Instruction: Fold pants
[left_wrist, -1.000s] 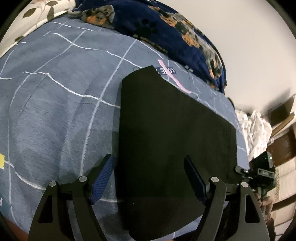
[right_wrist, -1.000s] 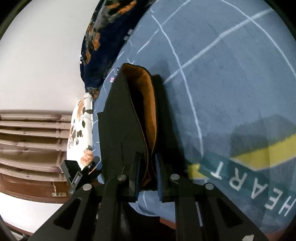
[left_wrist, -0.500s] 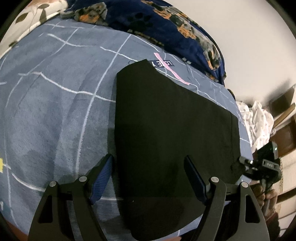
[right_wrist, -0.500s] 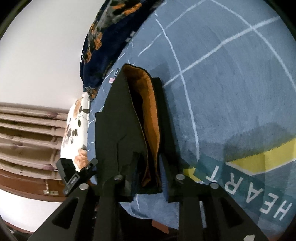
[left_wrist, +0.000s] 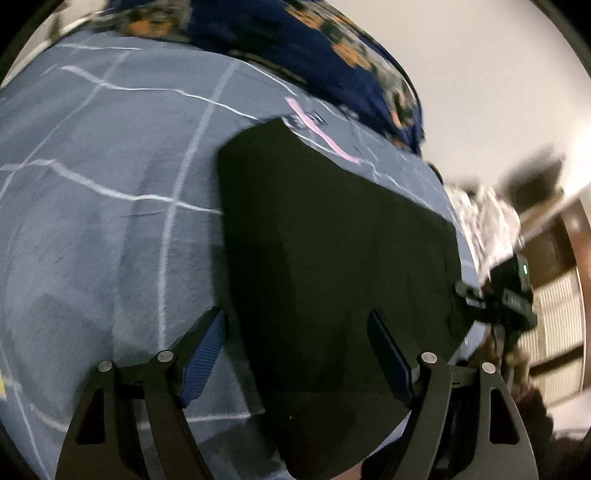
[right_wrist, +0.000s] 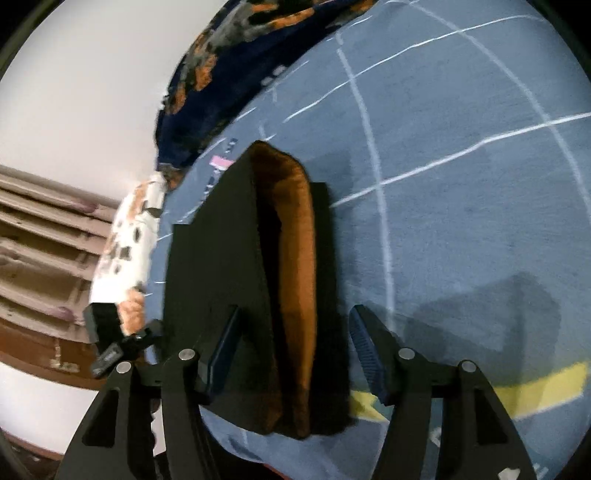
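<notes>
Black pants (left_wrist: 332, 258) lie folded into a flat block on the blue bed sheet (left_wrist: 92, 221). My left gripper (left_wrist: 297, 332) hovers open over their near end, its left finger just off the pants' left edge and its right finger above the cloth. In the right wrist view the pants (right_wrist: 221, 258) show their layered edge with an orange lining (right_wrist: 295, 258). My right gripper (right_wrist: 295, 332) straddles that edge with its jaws opening and the pads clear of the cloth.
A dark blue printed blanket (left_wrist: 314, 44) is heaped along the far side of the bed. A floral pillow (right_wrist: 129, 240) and a slatted wooden wall (right_wrist: 37, 240) lie beyond the bed's edge. White crumpled cloth (left_wrist: 487, 218) sits off the far corner.
The right gripper's jaws, earlier pinched on the pants' layered edge, have spread apart and let it go. The left gripper has rolled a little and stays open.
</notes>
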